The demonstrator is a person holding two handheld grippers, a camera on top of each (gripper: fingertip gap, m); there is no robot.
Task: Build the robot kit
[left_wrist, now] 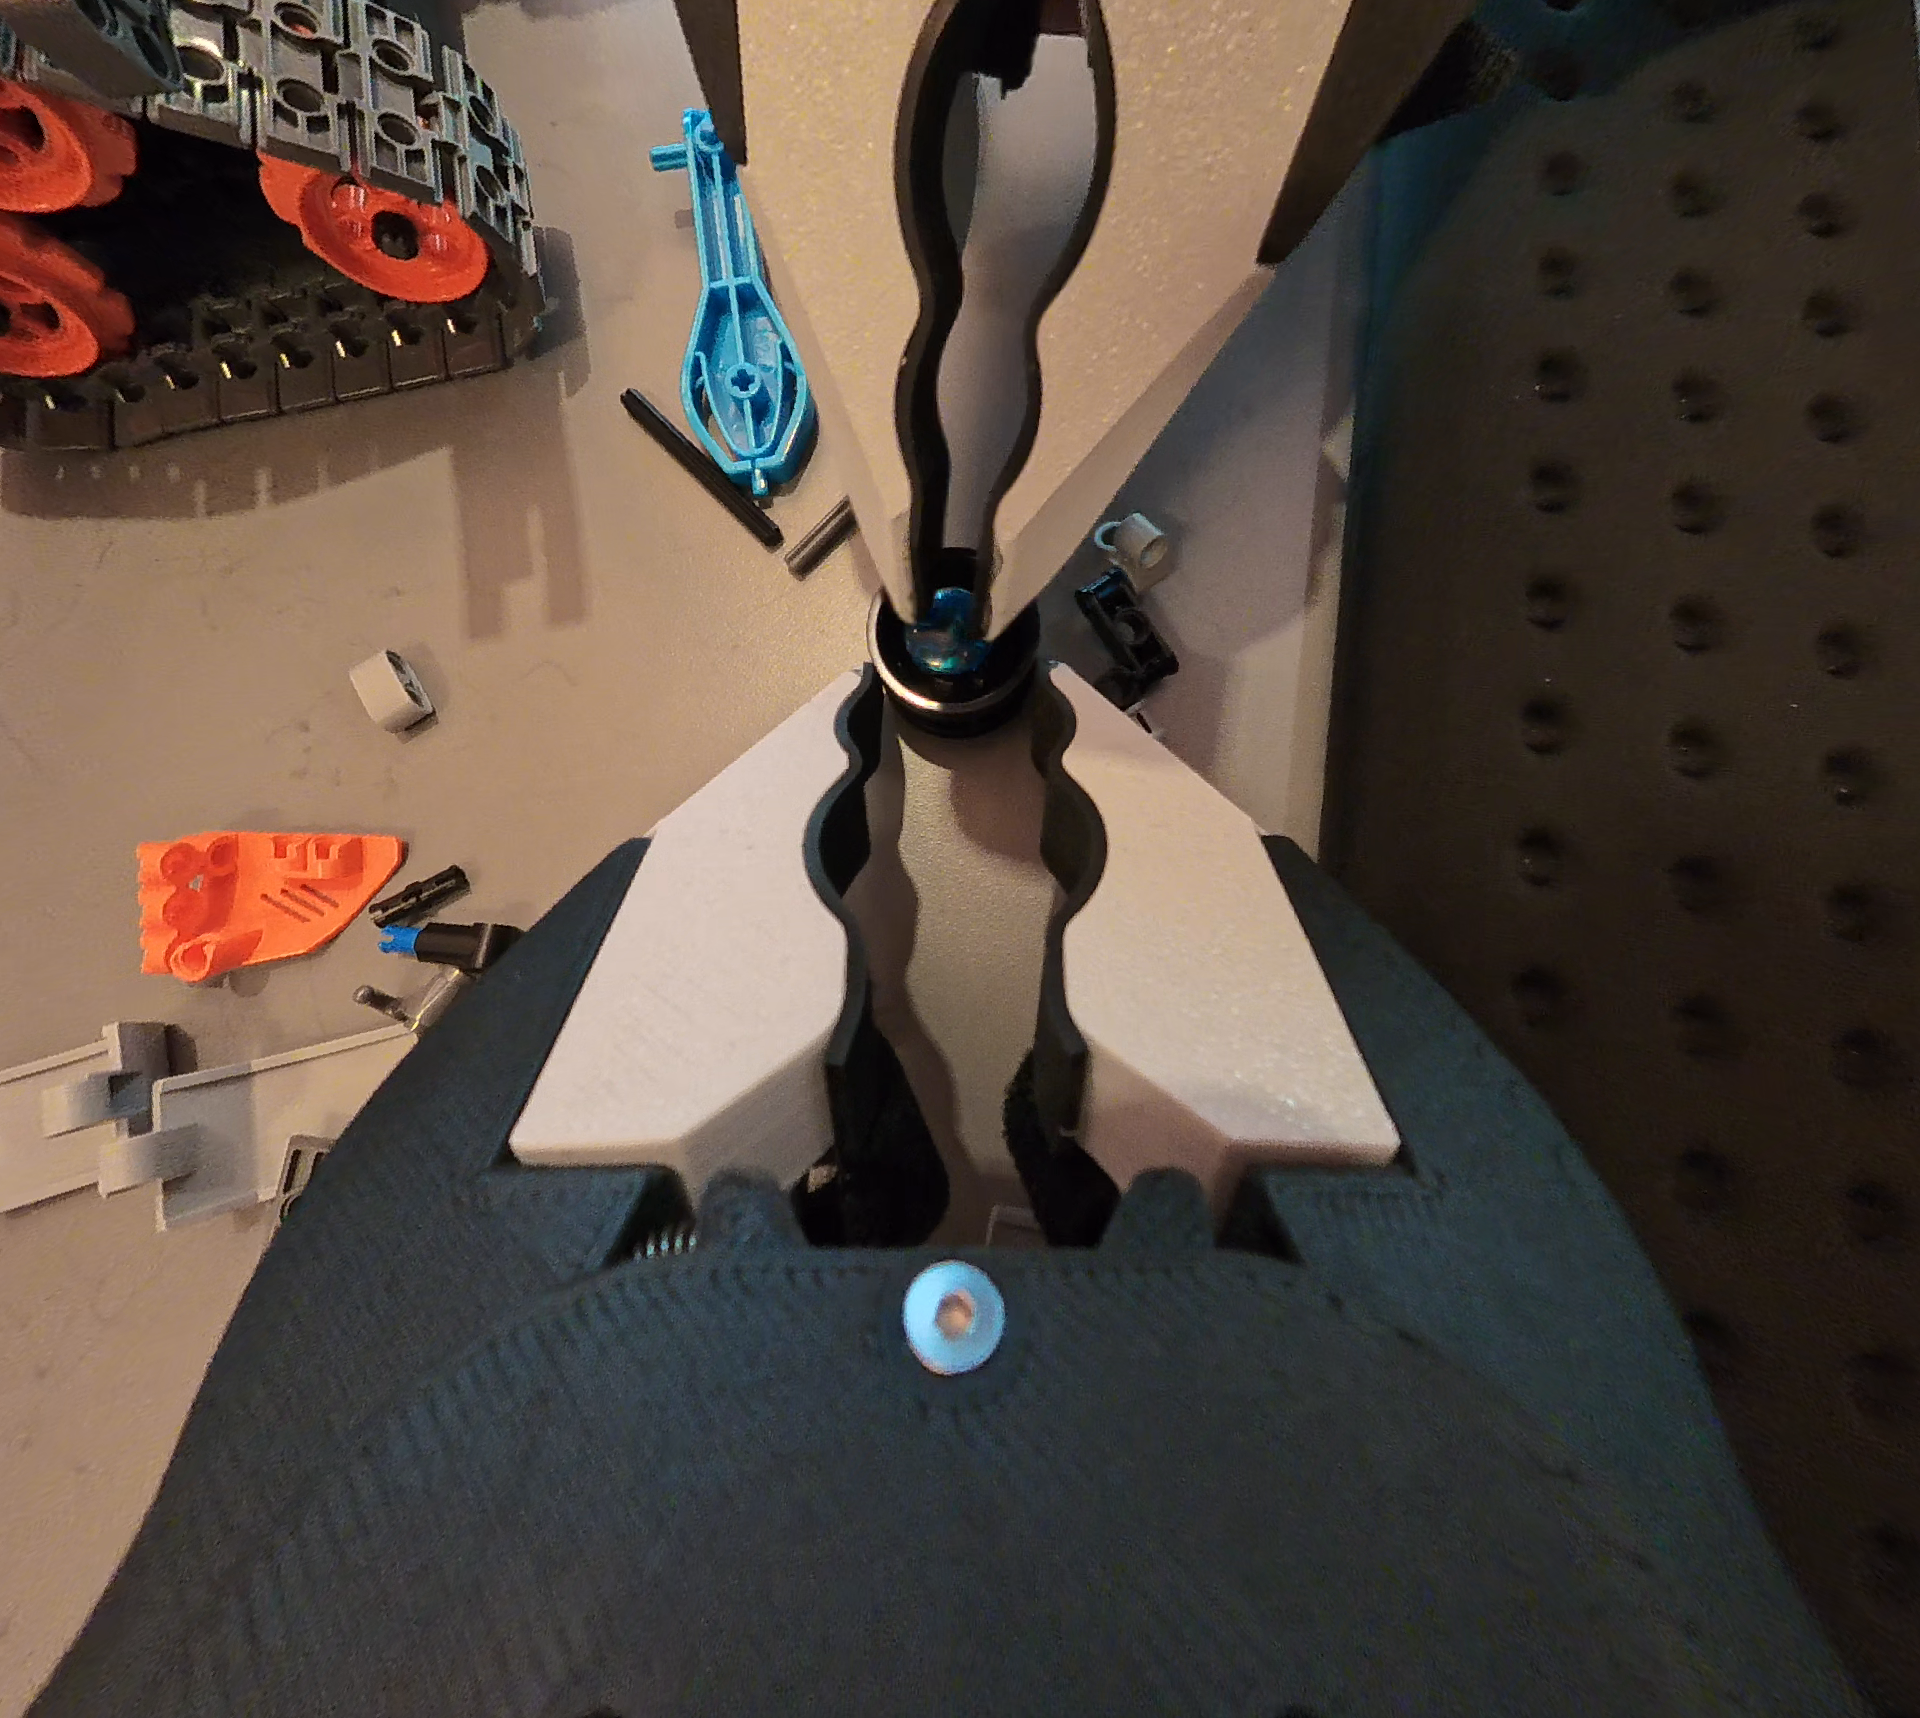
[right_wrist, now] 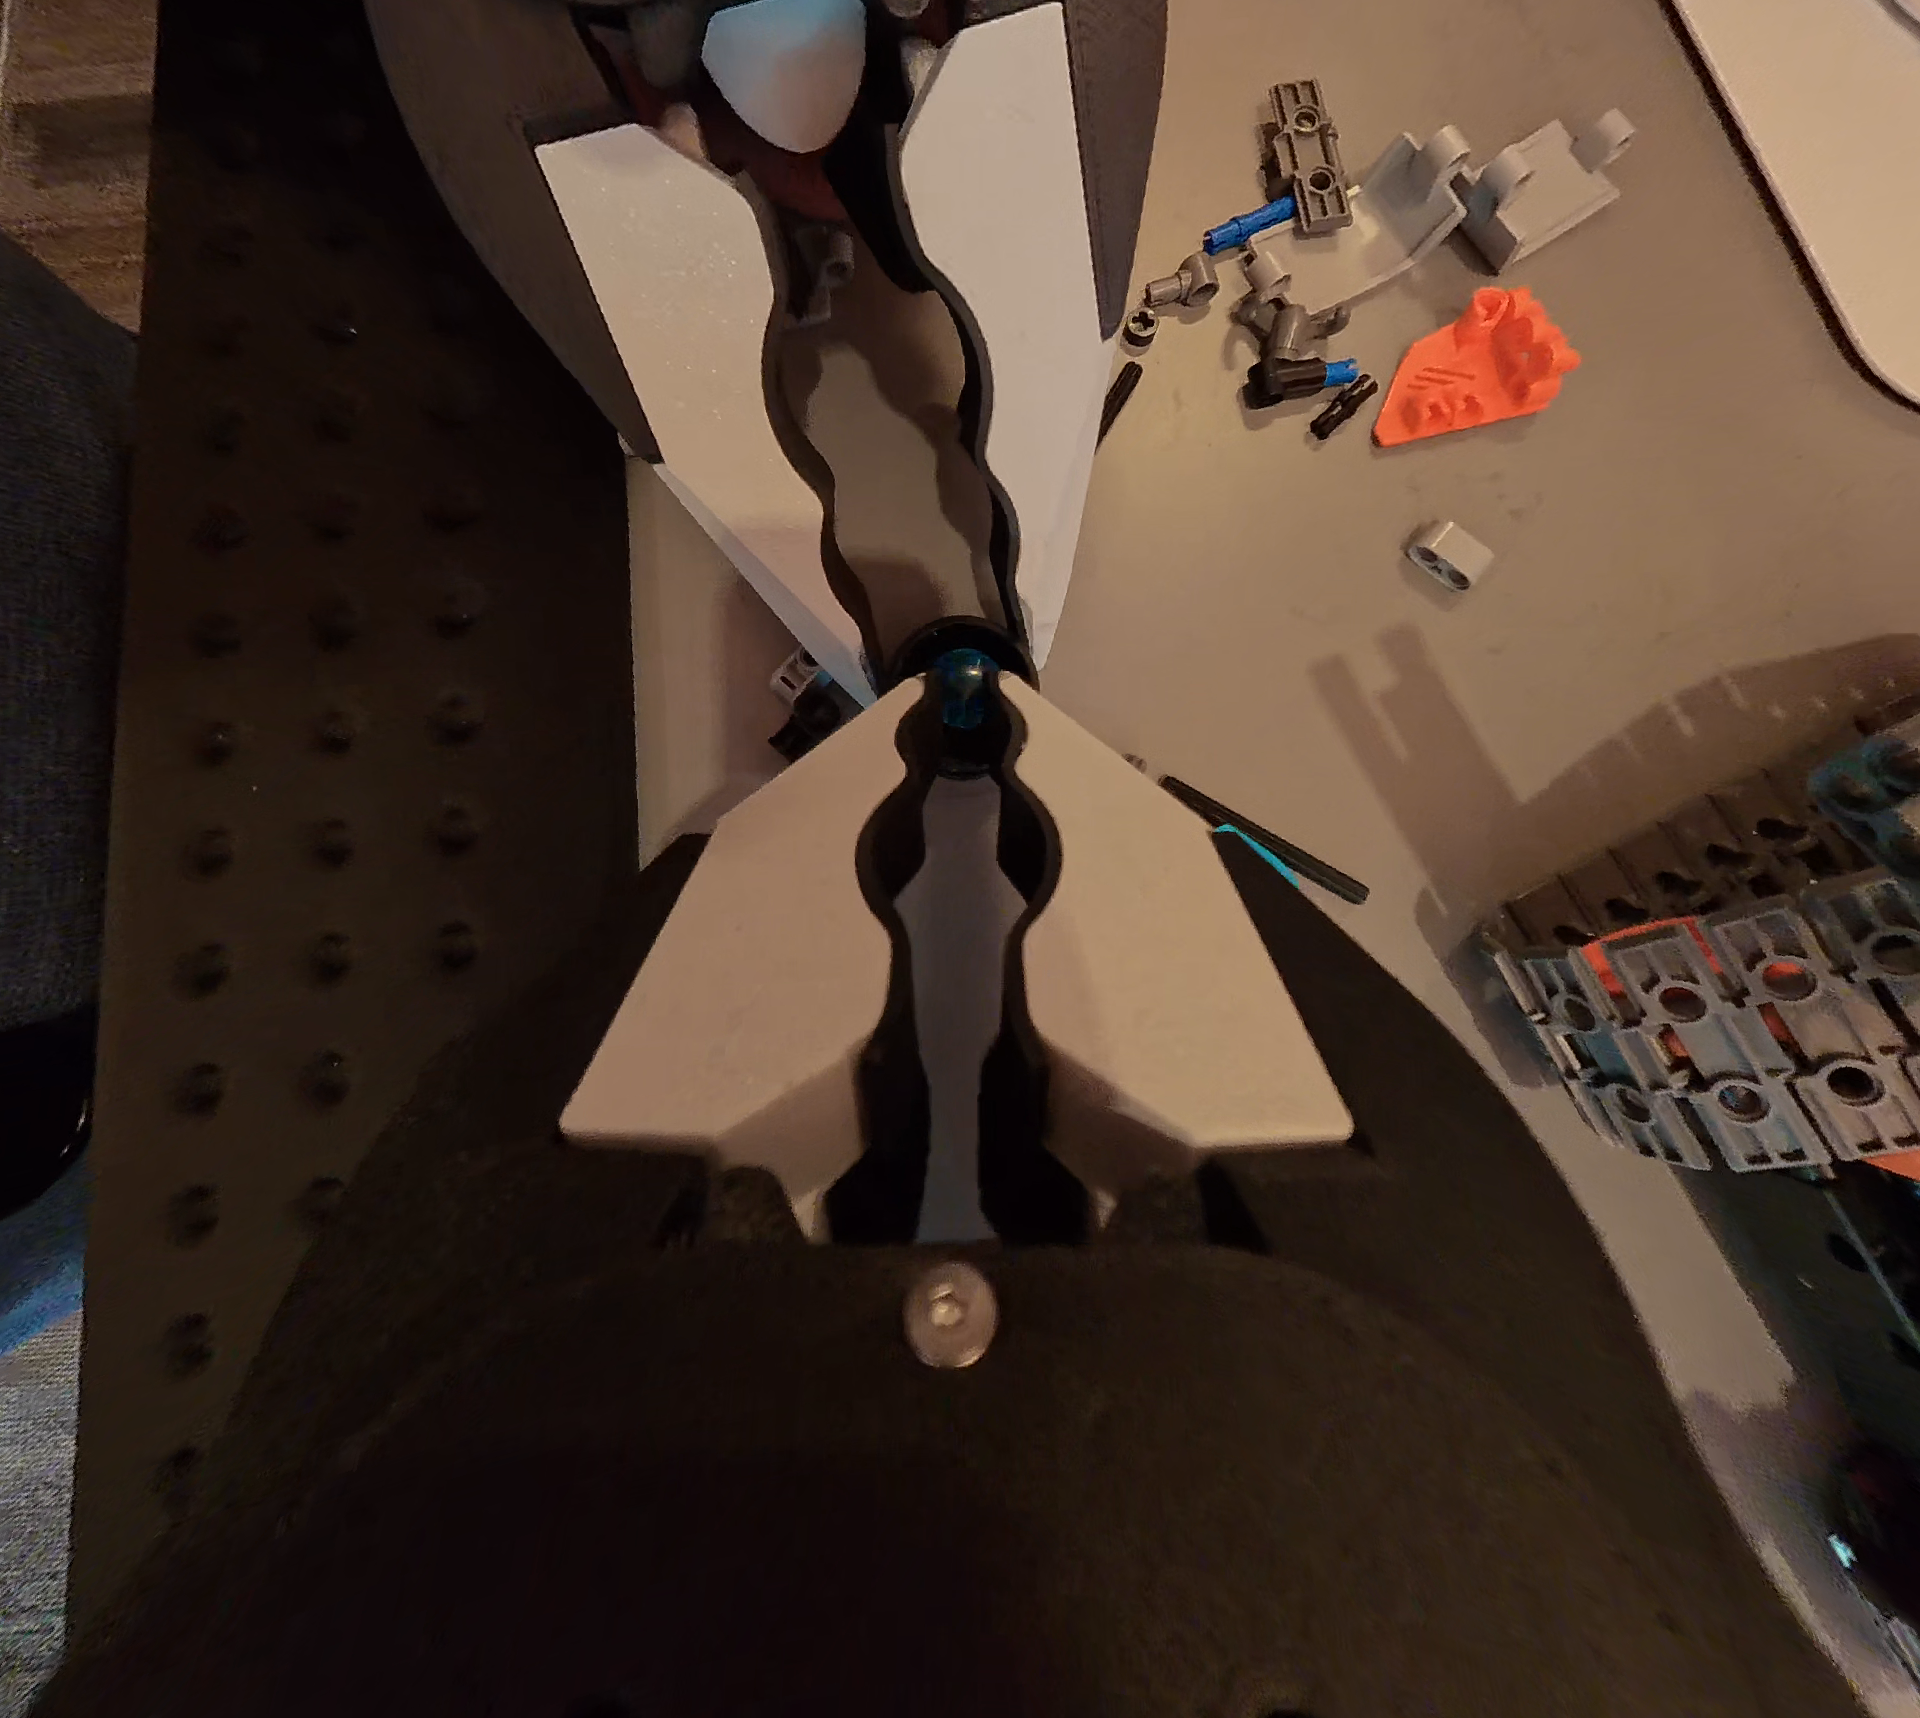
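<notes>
The two grippers are meeting tip to tip above a grey table (left_wrist: 260, 629), and between them they are sharing one small part: a black ring (left_wrist: 951, 666) with a clear blue piece (left_wrist: 940, 629) set in it. The left gripper (left_wrist: 951, 681) is pinching the ring from the near side in its own view, its fingers (left_wrist: 727, 920) drawn in around it. The right gripper (right_wrist: 961, 702) is closing on the blue piece, its fingertips nearly meeting over it. How the blue piece is seated in the ring is hard to make out, since the fingertips are covering most of it. Its long axis seems to be running along the line between the two grippers, though too little is showing to be sure.

A tracked toy vehicle (left_wrist: 270, 214) with orange wheels is lying to one side, cut off by the edge of both views. Near it a light blue paddle-shaped piece (left_wrist: 738, 338) is partly hidden behind the right gripper's finger, with a thin black rod (left_wrist: 701, 468) beside it. An orange panel (right_wrist: 1475, 369), a small grey block (right_wrist: 1451, 553) and a cluster of grey and black connectors (right_wrist: 1351, 234) are lying scattered, well apart from the grippers. A dark perforated mat (right_wrist: 343, 629) is bordering the table.
</notes>
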